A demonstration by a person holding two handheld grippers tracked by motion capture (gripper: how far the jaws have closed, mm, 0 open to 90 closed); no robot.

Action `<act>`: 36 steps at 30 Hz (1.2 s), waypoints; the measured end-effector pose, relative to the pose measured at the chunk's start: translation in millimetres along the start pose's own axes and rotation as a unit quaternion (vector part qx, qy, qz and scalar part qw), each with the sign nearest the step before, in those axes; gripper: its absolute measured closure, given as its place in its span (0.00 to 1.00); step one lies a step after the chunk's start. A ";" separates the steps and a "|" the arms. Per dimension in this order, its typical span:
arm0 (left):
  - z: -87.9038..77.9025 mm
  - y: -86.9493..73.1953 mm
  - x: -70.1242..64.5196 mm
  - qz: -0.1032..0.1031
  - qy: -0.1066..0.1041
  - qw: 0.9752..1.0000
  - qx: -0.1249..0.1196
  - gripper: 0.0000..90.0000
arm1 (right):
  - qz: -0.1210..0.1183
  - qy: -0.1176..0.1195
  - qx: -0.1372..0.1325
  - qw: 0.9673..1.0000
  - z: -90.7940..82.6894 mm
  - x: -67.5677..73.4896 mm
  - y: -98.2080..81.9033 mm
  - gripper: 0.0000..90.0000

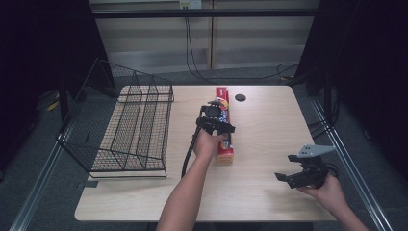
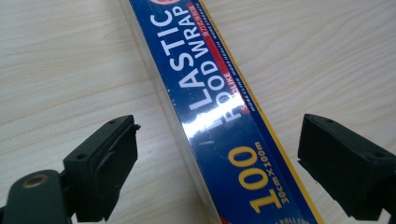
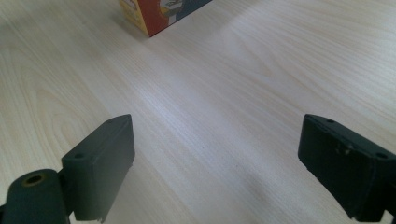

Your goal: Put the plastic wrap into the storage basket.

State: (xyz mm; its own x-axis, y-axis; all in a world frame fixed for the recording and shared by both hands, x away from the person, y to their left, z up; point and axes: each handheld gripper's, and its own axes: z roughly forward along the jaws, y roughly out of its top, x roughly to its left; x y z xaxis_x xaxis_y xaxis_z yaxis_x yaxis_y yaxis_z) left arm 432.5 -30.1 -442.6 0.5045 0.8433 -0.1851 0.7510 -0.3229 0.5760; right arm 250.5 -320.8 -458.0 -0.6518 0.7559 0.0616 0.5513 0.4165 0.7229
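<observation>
On pale wood table (image 1: pixel 260 192), wire basket (image 1: pixel 130 130), wrap box (image 2: pixel 219 126) between parted left gripper (image 2: pixel 217 163), right gripper (image 3: pixel 217 163) apart

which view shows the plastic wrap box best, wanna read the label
The left gripper view: the plastic wrap box runs between the open left claw, its lettering large and readable. The high view shows its whole length on the table, too small to read. The right gripper view catches one corner.
</observation>
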 end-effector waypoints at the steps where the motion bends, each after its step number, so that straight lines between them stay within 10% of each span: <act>1: 3.4 0.8 0.1 -0.001 0.000 1.000 0.005 0.14 | 0.002 -0.003 0.001 1.000 -0.4 -0.5 0.0 0.12; 20: 21.5 7.7 -2.9 -0.013 0.010 0.999 0.034 0.22 | -0.003 -0.005 -0.003 1.000 -1.2 -0.4 0.7 0.12; 36: 18.7 8.1 4.6 -0.046 -0.023 0.997 0.052 0.36 | -0.004 -0.007 -0.004 1.000 -2.1 -0.5 0.6 0.12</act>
State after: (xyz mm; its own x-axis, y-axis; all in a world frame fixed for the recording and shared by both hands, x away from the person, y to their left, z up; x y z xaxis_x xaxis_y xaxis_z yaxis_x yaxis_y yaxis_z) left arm 448.8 -36.9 -453.6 0.4485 0.8518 -0.2709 0.8343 -0.2902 0.4687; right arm 250.0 -322.0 -456.2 -0.6484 0.7599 0.0466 0.5428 0.4185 0.7281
